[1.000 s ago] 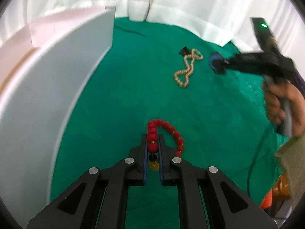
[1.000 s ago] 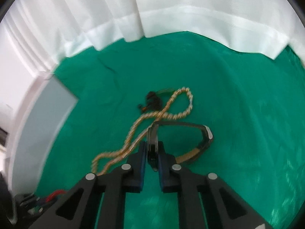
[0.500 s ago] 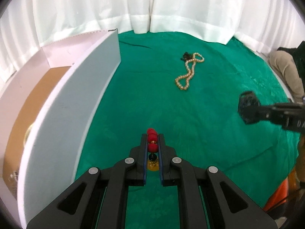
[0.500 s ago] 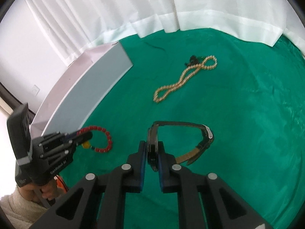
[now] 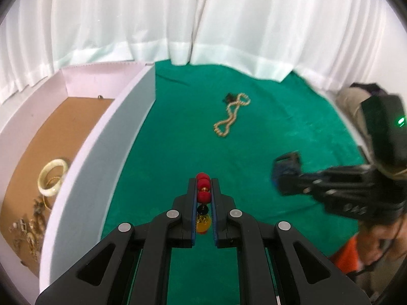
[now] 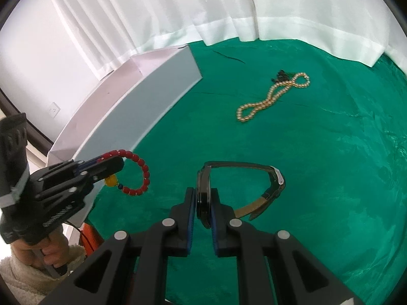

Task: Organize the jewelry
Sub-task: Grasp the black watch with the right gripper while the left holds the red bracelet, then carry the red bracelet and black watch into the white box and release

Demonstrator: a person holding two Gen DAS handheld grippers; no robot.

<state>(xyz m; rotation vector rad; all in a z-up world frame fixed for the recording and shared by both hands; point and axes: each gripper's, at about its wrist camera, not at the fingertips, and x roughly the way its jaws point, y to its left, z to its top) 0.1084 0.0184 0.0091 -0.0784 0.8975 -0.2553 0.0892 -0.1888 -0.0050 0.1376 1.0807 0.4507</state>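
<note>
Left wrist: white box (image 5: pixel 106 152) wall beside bracelet-holding jaws.

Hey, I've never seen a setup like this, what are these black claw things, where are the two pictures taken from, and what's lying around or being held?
No robot here: a person holds a black hand-operated gripper in each hand, and a fisheye camera on each looks forward along its jaws.

In the left camera's picture, the left gripper has its jaws shut on a red bead bracelet with a yellow charm. The right gripper shows at the right edge.

In the right camera's picture, the right gripper is shut on a wristwatch, gripped by its case, the strap looping forward.

On the green cloth lies a pearl necklace beside a small dark item. To the left stands a white box already holding a pale bangle and other jewelry.
</note>
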